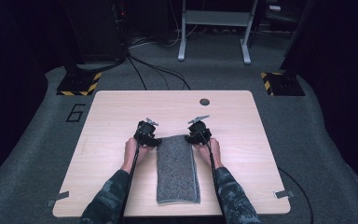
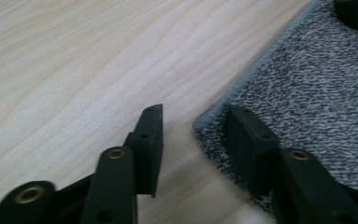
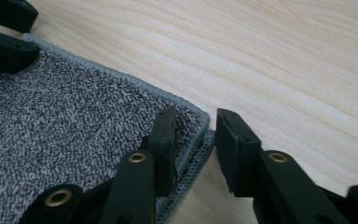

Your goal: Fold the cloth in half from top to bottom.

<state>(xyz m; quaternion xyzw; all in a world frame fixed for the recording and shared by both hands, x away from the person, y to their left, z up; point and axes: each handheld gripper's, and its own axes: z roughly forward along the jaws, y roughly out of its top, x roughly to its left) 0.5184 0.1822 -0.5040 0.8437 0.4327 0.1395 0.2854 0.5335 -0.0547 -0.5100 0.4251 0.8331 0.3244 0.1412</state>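
A grey speckled towel [image 1: 178,168] lies folded in a long strip on the wooden table [image 1: 116,112], running from the near edge toward the middle. My left gripper [image 1: 155,141] sits at the towel's far left corner. In the left gripper view the towel corner [image 2: 307,93] lies flat between the jaws of the left gripper [image 2: 196,112], one jaw on the wood and one on the cloth, with a gap. My right gripper [image 1: 192,139] is at the far right corner. The right gripper [image 3: 196,115] straddles that towel corner [image 3: 74,121] the same way, pads apart from it.
A dark round hole [image 1: 204,101] marks the table's far side. Tape strips [image 1: 284,193] stick to the near corners. Beyond the table are cables, a metal frame [image 1: 214,28] and hazard-striped bases [image 1: 79,84] on grey carpet.
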